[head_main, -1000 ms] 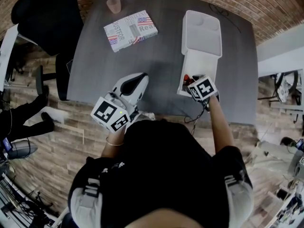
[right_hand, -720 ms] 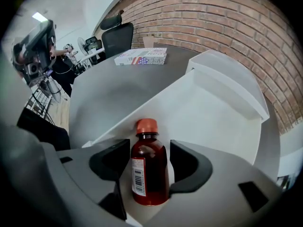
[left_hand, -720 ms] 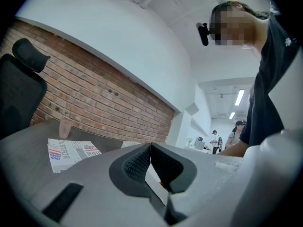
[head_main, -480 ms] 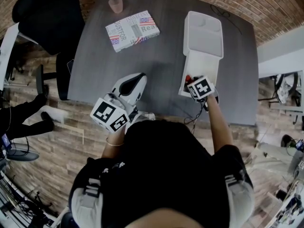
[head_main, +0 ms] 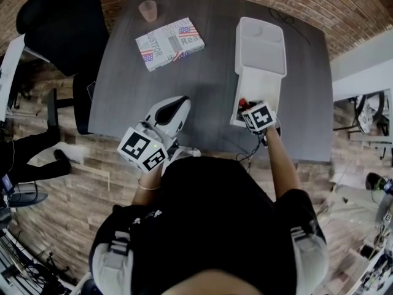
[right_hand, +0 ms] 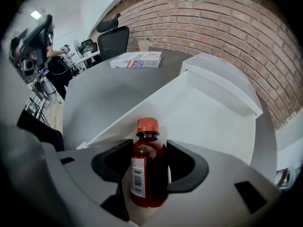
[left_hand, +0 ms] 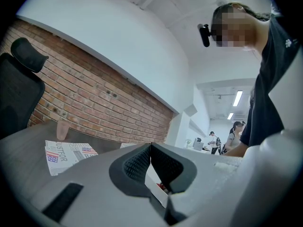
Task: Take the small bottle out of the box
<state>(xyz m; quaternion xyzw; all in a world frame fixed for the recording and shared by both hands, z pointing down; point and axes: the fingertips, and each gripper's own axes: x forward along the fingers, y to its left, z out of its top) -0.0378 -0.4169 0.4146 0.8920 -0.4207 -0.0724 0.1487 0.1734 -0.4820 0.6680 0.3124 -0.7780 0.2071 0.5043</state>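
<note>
The small bottle [right_hand: 148, 167], dark red with an orange cap, stands upright at the near end of the box [head_main: 261, 72]. This is the end closest to the person, and from above only a speck of its red shows [head_main: 242, 102] beside the marker cube. The right gripper [right_hand: 149, 161] points steeply down over it with a jaw on each side. Its jaws have just been closing, and both dark pads now lie against the bottle's sides, so it is clamped on the bottle, which is not lifted. Compared with a second ago, that gripper [head_main: 259, 117] has hardly shifted and sits at the same near corner of the box.

The white box lies open on the dark grey table [head_main: 209, 72], with its lid folded out toward the brick wall.

The left gripper [head_main: 182, 100] is held level over the table's near edge, well apart from the box, in the same spot as before. Its jaws are pressed together with nothing between them [left_hand: 150, 148].

Farther off, the printed paper [head_main: 169, 43] and the pinkish cup [head_main: 148, 9] lie where they lay earlier.
</note>
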